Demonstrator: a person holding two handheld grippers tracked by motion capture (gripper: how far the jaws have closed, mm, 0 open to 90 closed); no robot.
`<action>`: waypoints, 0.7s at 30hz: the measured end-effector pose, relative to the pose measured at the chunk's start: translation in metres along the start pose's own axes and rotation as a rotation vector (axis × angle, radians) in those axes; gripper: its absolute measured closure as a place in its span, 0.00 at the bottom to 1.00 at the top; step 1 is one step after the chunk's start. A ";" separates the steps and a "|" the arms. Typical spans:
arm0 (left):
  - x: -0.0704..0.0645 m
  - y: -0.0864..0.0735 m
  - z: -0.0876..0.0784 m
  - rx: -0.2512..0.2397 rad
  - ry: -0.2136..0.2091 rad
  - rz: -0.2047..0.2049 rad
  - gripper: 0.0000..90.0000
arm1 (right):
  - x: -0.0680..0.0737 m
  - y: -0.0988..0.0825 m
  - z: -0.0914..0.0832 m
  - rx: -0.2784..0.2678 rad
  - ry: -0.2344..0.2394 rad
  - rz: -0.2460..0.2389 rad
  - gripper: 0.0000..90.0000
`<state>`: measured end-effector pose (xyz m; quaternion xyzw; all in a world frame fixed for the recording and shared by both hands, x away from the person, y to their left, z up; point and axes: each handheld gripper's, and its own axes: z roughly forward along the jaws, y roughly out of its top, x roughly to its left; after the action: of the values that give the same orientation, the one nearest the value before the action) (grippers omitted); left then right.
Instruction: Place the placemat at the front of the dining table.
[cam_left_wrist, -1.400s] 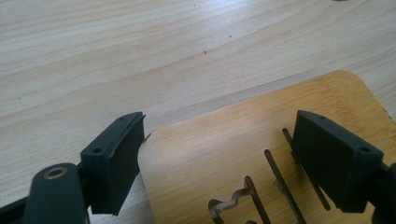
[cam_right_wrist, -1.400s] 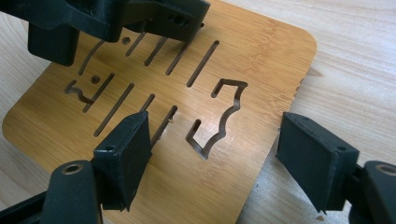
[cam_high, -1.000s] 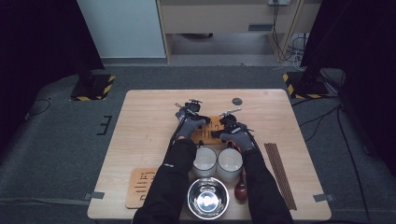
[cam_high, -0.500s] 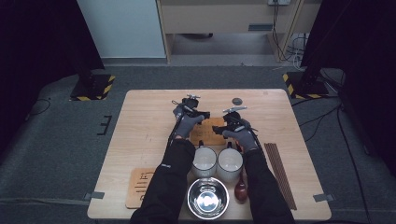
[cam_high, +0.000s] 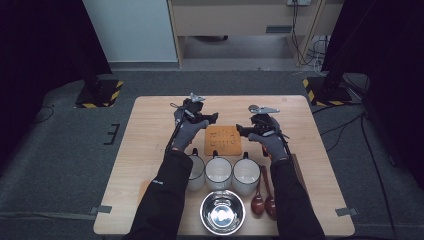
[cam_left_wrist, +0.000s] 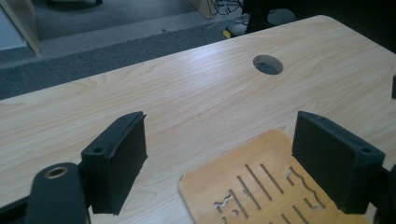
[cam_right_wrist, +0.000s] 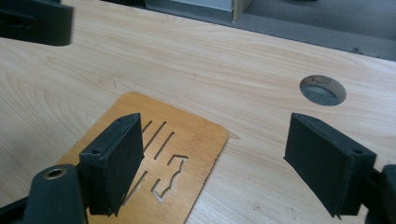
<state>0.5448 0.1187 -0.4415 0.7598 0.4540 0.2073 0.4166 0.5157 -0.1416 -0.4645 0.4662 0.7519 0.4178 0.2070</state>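
We find the flat orange-brown wooden board with cut-out slots (cam_high: 223, 140) lying flat on the light wooden tabletop (cam_high: 150, 125), in the middle of it, just beyond a row of three white ceramic mugs (cam_high: 219, 172). In the high view its outline is close to square with rounded corners, so we cannot name a long axis with certainty. Its edges run square to the tabletop edges. The straight slots in it run from near to far.

The left hand-held gripper (cam_high: 199, 116) is held over the tabletop to the left of the board's far left corner. In the left gripper view its two black jaws stand wide apart, with nothing between them; the board (cam_left_wrist: 261, 196) lies below and behind the jaw gap, and we see no contact with it.

The right hand-held gripper (cam_high: 250, 131) is held just to the right of the board's right edge. In the right gripper view its jaws also stand wide apart, having just been opening, and they carry nothing. The board (cam_right_wrist: 159, 154) lies beneath the jaw at the left of that view, clear of the pads.

Beyond the board, the round cable hole in the tabletop (cam_right_wrist: 323, 89) lies toward the far right. A polished steel bowl (cam_high: 223, 212) stands at the near edge, with two dark red-brown wooden spoons (cam_high: 263, 197) just to its right.
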 end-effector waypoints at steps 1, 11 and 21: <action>0.000 0.000 0.000 0.000 0.000 0.000 0.18 | 0.000 0.000 -0.001 -0.005 -0.002 -0.011 0.21; 0.011 -0.026 -0.008 0.036 -0.006 0.059 0.18 | -0.003 -0.003 0.000 0.006 -0.027 -0.043 0.19; 0.017 -0.047 0.006 0.097 -0.018 0.116 0.17 | -0.008 -0.011 0.015 0.039 -0.030 -0.064 0.18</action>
<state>0.5333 0.1418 -0.4851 0.8060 0.4149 0.2020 0.3706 0.5241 -0.1443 -0.4822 0.4521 0.7711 0.3891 0.2225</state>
